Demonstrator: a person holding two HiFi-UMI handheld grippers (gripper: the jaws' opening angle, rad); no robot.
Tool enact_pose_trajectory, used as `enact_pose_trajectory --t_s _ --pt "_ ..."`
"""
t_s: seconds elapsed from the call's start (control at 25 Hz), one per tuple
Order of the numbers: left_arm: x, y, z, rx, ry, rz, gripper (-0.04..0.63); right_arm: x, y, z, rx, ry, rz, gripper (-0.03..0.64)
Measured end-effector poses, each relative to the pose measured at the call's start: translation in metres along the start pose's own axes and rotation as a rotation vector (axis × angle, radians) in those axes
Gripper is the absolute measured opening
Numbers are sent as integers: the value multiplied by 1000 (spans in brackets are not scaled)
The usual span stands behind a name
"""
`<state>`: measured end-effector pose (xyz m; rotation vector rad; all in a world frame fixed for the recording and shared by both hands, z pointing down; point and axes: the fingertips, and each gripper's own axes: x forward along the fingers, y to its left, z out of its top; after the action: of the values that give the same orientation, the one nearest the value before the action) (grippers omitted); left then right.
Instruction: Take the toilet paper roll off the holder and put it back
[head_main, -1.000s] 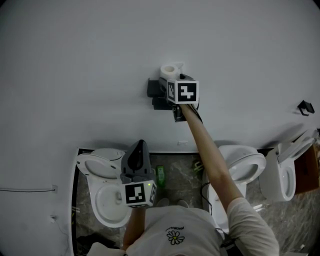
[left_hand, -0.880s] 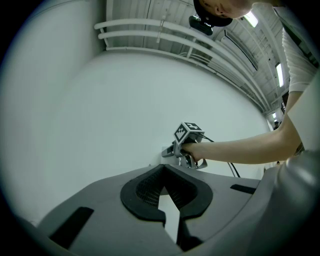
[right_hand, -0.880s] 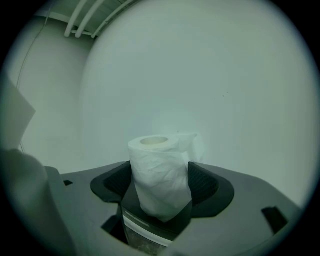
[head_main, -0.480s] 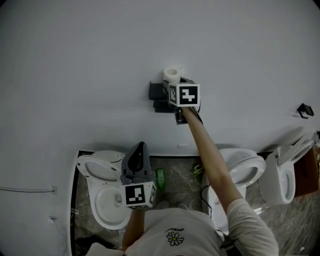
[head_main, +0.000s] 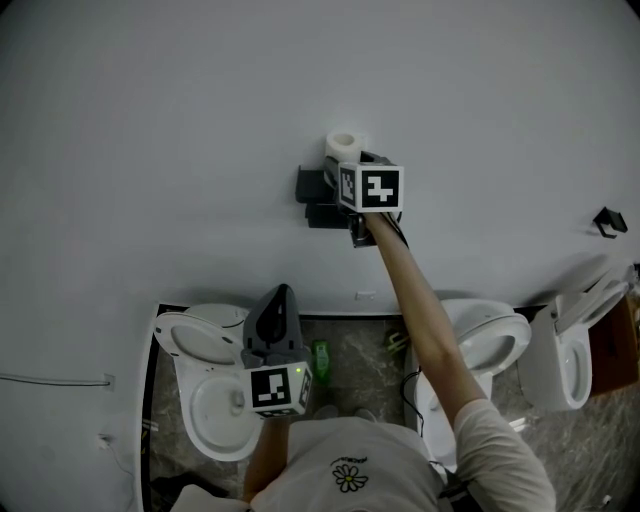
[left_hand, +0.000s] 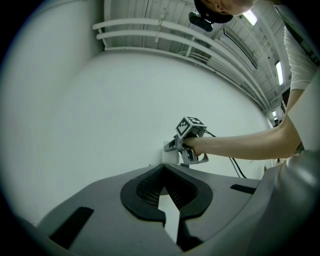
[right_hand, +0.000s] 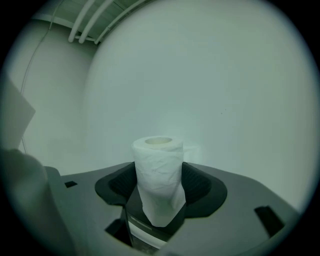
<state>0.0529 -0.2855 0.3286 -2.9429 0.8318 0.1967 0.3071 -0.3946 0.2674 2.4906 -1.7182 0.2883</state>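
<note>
Nearest, bottom centre of the head view: your pale shirt (head_main: 350, 465) with a daisy print.

Just above it, your left gripper (head_main: 281, 292) is held low over the left toilet (head_main: 178, 340), nose toward the wall. In the left gripper view its jaws (left_hand: 163, 167) meet at the tips. Only a thin wedge of wall shows behind them, and nothing is in the grip.

Floor level: a green bottle (head_main: 320, 355) stands on the marbled floor between the left toilet and a second toilet (head_main: 500, 325), lower right of centre. A third toilet (head_main: 565, 355) sits at the right edge.

Your right forearm (head_main: 420, 310) reaches up the frame from lower right to the centre.

Your right gripper (head_main: 346, 166) is at the wall, marker cube toward you. Its jaws have just been closing. In the right gripper view, the right gripper (right_hand: 160, 196) has its pads against both sides of the toilet paper roll (right_hand: 157, 170), which stands upright between them and looks pinched narrower low down.

A black holder (right_hand: 150, 227) shows directly under the roll; whether the roll rests on it, I cannot tell.

In the head view the roll (head_main: 342, 146) is just above the cube, core hole facing up.

Farthest: the plain white wall (head_main: 150, 150), with a small black hook (head_main: 610, 216) at right.
</note>
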Motion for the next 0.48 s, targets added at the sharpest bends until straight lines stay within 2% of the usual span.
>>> enact_pose_trajectory --t_s 0.2,0.48 --pt "2 -5 2 -5 -14 -20 17 -24 8 29 -35 -75 37 278" --pt "9 -16 10 18 -21 -38 17 -90 14 83 -127 -279 56 278"
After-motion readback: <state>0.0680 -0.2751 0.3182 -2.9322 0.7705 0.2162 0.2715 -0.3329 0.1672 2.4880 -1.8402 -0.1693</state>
